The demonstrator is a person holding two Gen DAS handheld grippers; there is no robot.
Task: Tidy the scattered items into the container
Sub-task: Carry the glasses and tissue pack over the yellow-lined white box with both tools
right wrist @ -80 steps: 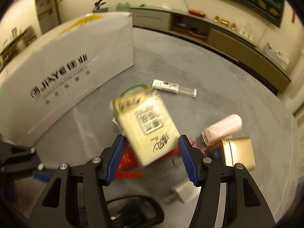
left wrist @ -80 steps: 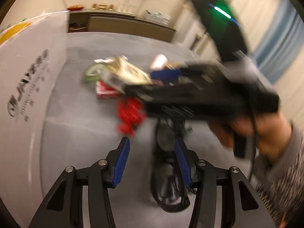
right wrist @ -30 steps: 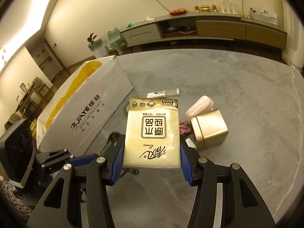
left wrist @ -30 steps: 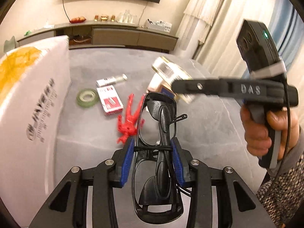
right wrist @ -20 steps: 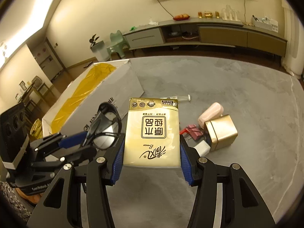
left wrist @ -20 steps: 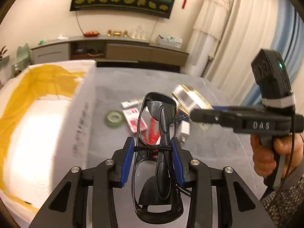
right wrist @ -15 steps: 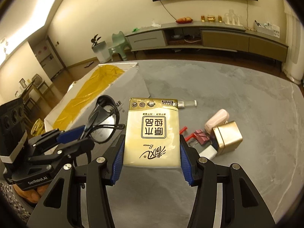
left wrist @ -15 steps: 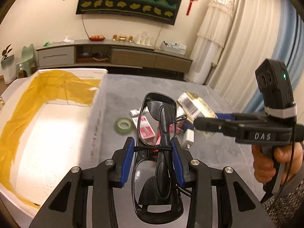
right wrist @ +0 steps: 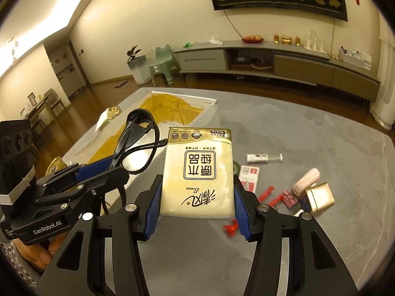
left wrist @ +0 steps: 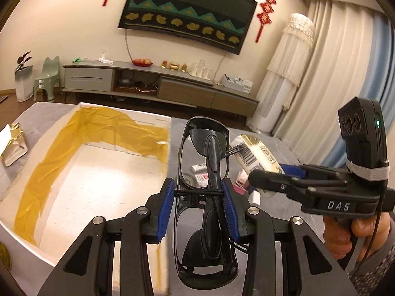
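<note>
My left gripper [left wrist: 198, 193] is shut on folded black glasses [left wrist: 205, 162], held in the air over the right wall of the white cardboard box [left wrist: 98, 187] with yellow tape. The box's floor shows bare. My right gripper [right wrist: 197, 190] is shut on a yellow tissue pack [right wrist: 198, 170], raised above the grey table [right wrist: 296, 128] to the right of the box [right wrist: 172, 106]. From the right wrist, the left gripper with the glasses [right wrist: 138, 143] hovers at the box's near side. The tissue pack [left wrist: 256, 154] shows right of the glasses.
On the table lie a white tube [right wrist: 263, 157], a red-and-white card box [right wrist: 249, 175], a green tape roll [right wrist: 236, 166], a red plastic figure [right wrist: 266, 192], a pink bottle [right wrist: 306, 181] and a gold tin [right wrist: 319, 198]. Crumpled gold foil [left wrist: 12, 140] sits left of the box. A hand [left wrist: 345, 231] holds the right gripper.
Both grippers rose and swung left toward the box, each still holding its item. The box interior has come into the left wrist view, and the scattered items dropped lower and farther right.
</note>
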